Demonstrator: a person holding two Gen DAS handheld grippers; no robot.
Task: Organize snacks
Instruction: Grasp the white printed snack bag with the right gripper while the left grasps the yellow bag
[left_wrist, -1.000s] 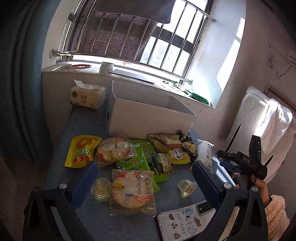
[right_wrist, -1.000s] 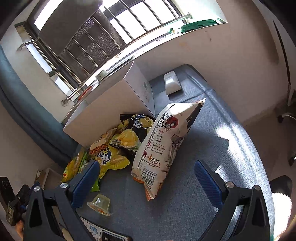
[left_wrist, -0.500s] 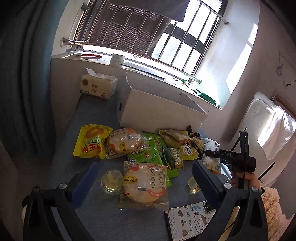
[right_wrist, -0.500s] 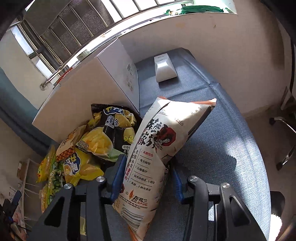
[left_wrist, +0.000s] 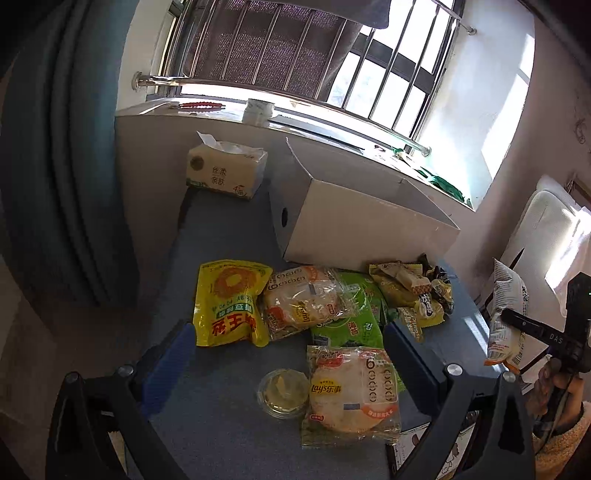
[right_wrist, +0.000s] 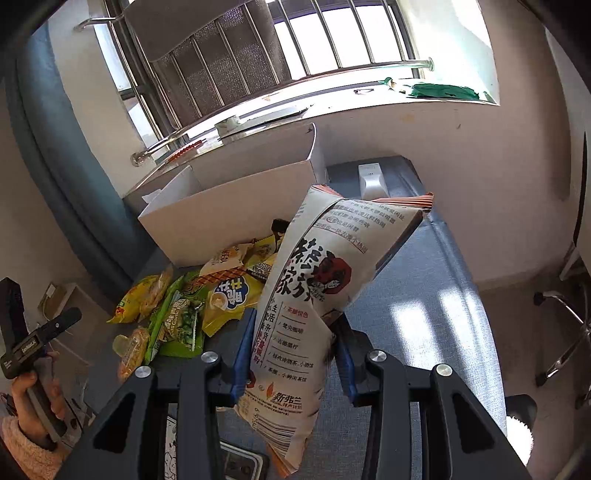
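My right gripper (right_wrist: 293, 350) is shut on a tall white snack bag (right_wrist: 325, 288) with red and black print and holds it tilted above the blue table (right_wrist: 424, 314). The left wrist view shows that bag (left_wrist: 508, 314) hanging at the far right. My left gripper (left_wrist: 290, 354) stands open low over the table, with a Lay's pack (left_wrist: 354, 391) and a clear jelly cup (left_wrist: 282, 393) between its fingers but untouched. Behind them lie a yellow bag (left_wrist: 229, 302), a second Lay's pack (left_wrist: 303, 306) and a green bag (left_wrist: 351, 325). An open white cardboard box (left_wrist: 362, 229) stands behind the pile.
A tissue pack (left_wrist: 225, 173) sits at the back left by the window ledge. A small white device (right_wrist: 373, 181) lies right of the box. A notebook (left_wrist: 432, 450) and a phone (right_wrist: 240, 461) lie at the table's near edge. An office chair (right_wrist: 565, 332) stands off to the right.
My right gripper closed on the white bag and lifted it off the table. My left gripper came closer to the snack pile and a little lower.
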